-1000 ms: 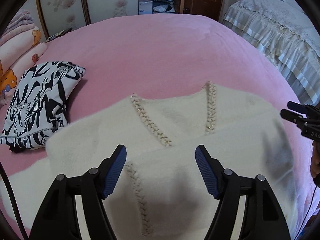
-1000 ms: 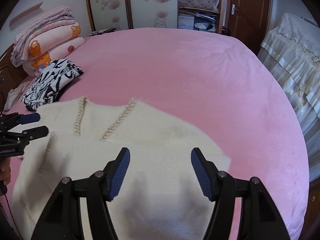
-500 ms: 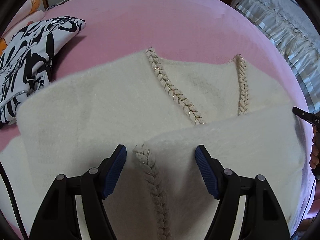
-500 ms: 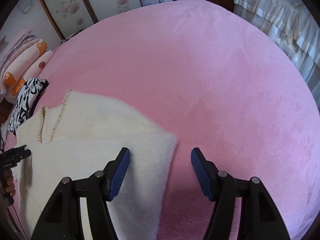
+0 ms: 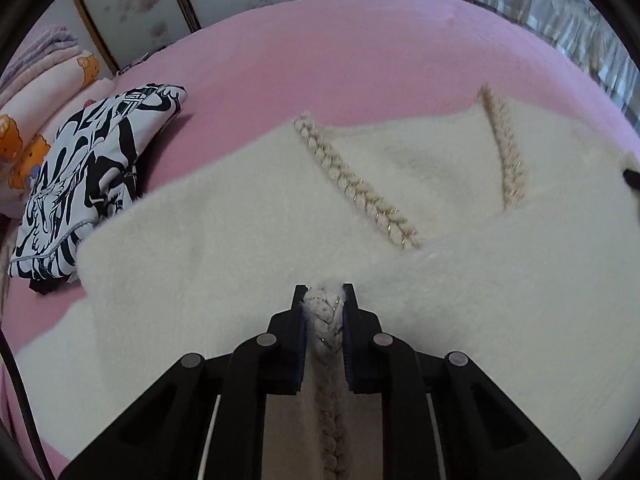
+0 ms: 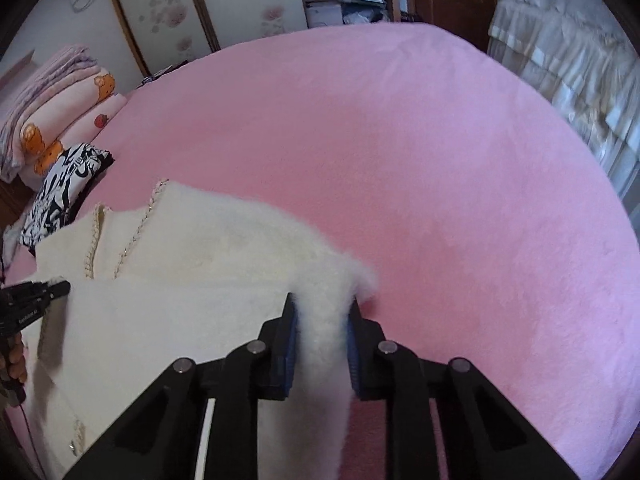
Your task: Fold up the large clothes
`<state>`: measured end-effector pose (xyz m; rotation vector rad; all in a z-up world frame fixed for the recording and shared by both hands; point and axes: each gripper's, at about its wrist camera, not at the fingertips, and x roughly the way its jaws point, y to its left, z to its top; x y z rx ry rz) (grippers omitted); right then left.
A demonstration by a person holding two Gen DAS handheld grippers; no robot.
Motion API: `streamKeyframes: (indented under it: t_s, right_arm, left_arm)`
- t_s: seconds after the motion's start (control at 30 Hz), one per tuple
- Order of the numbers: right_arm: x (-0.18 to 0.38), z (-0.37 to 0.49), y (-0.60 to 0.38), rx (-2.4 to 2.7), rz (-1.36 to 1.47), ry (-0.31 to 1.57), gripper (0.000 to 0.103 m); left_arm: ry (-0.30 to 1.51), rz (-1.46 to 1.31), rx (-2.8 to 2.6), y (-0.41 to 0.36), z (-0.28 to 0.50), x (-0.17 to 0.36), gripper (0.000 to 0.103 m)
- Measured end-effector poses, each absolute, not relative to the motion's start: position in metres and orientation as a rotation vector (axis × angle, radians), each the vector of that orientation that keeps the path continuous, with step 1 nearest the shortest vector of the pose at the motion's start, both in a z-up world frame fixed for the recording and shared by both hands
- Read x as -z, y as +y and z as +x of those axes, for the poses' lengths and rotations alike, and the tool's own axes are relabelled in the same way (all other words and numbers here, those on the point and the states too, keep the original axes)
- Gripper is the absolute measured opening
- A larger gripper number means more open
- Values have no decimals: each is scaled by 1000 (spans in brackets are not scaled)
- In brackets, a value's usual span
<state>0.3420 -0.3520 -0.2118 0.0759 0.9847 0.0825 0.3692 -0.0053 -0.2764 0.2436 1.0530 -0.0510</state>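
A cream fluffy cardigan (image 5: 208, 232) with braided trim lies spread on the pink bed (image 5: 340, 52). My left gripper (image 5: 323, 304) is shut on its braided front edge (image 5: 326, 320). In the right wrist view the cardigan (image 6: 192, 272) fills the lower left. My right gripper (image 6: 321, 314) is shut on the cardigan's fluffy right edge near its corner (image 6: 360, 276). The left gripper shows at the left edge of the right wrist view (image 6: 52, 290). The right gripper's tip shows at the right edge of the left wrist view (image 5: 632, 176).
A folded black-and-white patterned garment (image 5: 88, 184) lies left of the cardigan, also in the right wrist view (image 6: 60, 188). Folded pink blankets (image 6: 56, 108) are stacked at the far left. A wardrobe, a shelf and a door stand behind the bed. White frilled bedding (image 6: 568, 52) hangs on the right.
Both grippers were open above the cardigan. They moved down and closed, the left on the braided front edge, the right on the fluffy right edge.
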Motion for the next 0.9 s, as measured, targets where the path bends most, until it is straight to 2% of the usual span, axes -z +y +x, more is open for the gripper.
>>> streamKeyframes:
  t_s: [0.1, 0.17, 0.23, 0.3, 0.47, 0.63, 0.83, 0.9]
  right_arm:
    - [241, 349, -361, -43, 67, 1065, 19]
    - [241, 352, -361, -28, 68, 1067, 22]
    - [233, 352, -355, -12, 49, 1069, 28]
    - [218, 350, -347, 20, -4, 1048, 31]
    - [173, 323, -306, 26, -119, 900, 35]
    - [178, 325, -225, -178, -44, 902, 35]
    - [224, 336, -199, -183, -110, 985, 32]
    - [229, 333, -225, -119, -157, 978, 32]
  left_arm:
    - [1057, 201, 41, -2, 372, 280, 12]
    - [1065, 203, 43, -1, 372, 276, 15]
    - [1076, 208, 49, -1, 371, 268, 23]
    - [1095, 194, 46, 6, 372, 254, 43]
    - [943, 112, 75, -7, 350, 203, 59]
    - [948, 66, 95, -49, 353, 217, 59]
    - [1031, 66, 41, -20, 369, 268, 55]
    - [1022, 90, 62, -12, 366, 267, 44]
